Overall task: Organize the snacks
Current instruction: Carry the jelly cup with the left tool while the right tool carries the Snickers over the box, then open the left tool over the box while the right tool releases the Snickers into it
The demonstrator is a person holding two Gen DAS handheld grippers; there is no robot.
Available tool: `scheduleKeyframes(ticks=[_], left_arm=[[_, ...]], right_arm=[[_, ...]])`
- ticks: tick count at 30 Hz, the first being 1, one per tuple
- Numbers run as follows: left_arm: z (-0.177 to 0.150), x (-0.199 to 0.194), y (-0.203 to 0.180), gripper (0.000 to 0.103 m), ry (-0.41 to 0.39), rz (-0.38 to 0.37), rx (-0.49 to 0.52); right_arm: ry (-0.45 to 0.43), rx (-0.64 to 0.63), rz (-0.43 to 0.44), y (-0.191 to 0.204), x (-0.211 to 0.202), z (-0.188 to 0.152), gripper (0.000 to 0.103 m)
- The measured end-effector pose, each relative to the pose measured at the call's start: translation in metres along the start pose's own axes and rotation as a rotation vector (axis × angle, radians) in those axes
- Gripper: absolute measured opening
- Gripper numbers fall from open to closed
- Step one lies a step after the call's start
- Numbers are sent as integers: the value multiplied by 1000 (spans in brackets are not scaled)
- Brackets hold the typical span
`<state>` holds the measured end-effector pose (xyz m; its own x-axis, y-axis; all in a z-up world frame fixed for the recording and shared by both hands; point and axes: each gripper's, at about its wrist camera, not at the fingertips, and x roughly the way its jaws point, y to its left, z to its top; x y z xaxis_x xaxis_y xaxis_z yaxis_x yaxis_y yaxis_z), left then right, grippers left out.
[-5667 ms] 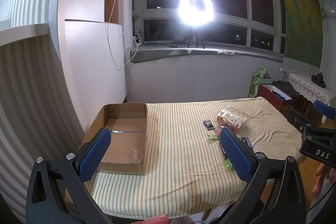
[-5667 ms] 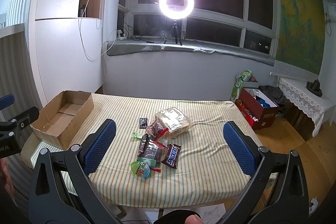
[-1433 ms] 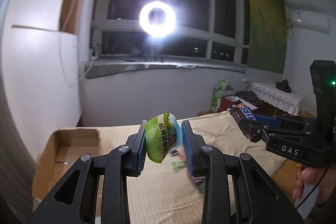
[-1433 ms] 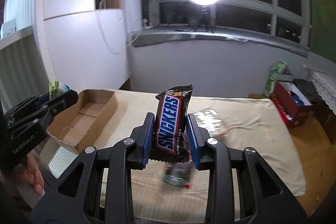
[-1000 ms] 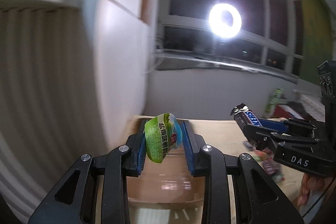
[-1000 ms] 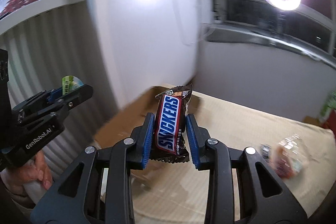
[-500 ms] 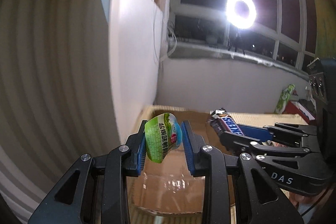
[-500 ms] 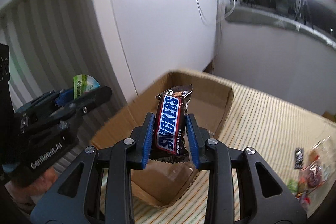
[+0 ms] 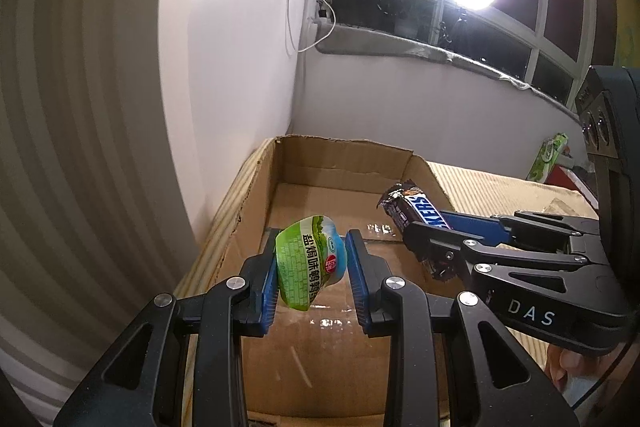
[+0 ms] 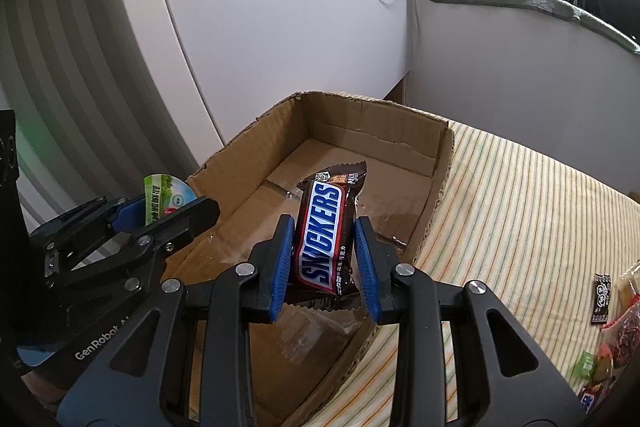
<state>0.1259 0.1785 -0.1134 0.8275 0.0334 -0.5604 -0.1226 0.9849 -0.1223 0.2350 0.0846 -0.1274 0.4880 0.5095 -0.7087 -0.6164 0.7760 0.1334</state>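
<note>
**Both snacks hanging over the box**

While the left gripper (image 9: 312, 269) pinches a green jelly cup (image 9: 310, 263) tight above the cardboard box (image 10: 440, 163), the right gripper (image 10: 324, 255) has a Snickers bar (image 10: 326, 235) between its pads, and its jaws are opening. Box sits on the striped tablecloth (image 10: 520, 211); more snacks (image 10: 616, 315) lie off to the right.

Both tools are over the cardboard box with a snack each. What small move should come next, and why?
Probably let the Snickers bar drop: the right tool has it above the bare floor of the cardboard box, well inside the walls, and its jaws are already opening. The left tool is clamped on the green jelly cup over the same box and can follow.
</note>
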Motion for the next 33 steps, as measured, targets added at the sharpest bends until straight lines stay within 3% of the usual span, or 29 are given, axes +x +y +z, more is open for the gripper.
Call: scheduleKeyframes(ticks=[1, 2, 4, 7, 17, 21, 33], left_arm=[[0, 1, 1, 36, 3, 7, 0], [0, 0, 2, 40, 5, 23, -3], [5, 1, 2, 65, 4, 64, -19], [8, -12, 7, 78, -35, 108, -44], [14, -68, -4, 79, -107, 127, -27], [13, -78, -6, 79, -122, 133, -23], [8, -93, -24, 79, -117, 147, 5]], right_arm=[[-4, -1, -4, 0, -1, 1, 44], [-21, 1, -21, 0, -6, 1, 47], [-44, 7, -23, -2, -15, 1, 56], [-64, 10, -29, -2, -28, 2, 62], [-135, -5, -71, 11, -82, -6, 65], [-186, -22, -119, 17, -100, -11, 72], [-235, 10, -176, -1, -133, -35, 72]])
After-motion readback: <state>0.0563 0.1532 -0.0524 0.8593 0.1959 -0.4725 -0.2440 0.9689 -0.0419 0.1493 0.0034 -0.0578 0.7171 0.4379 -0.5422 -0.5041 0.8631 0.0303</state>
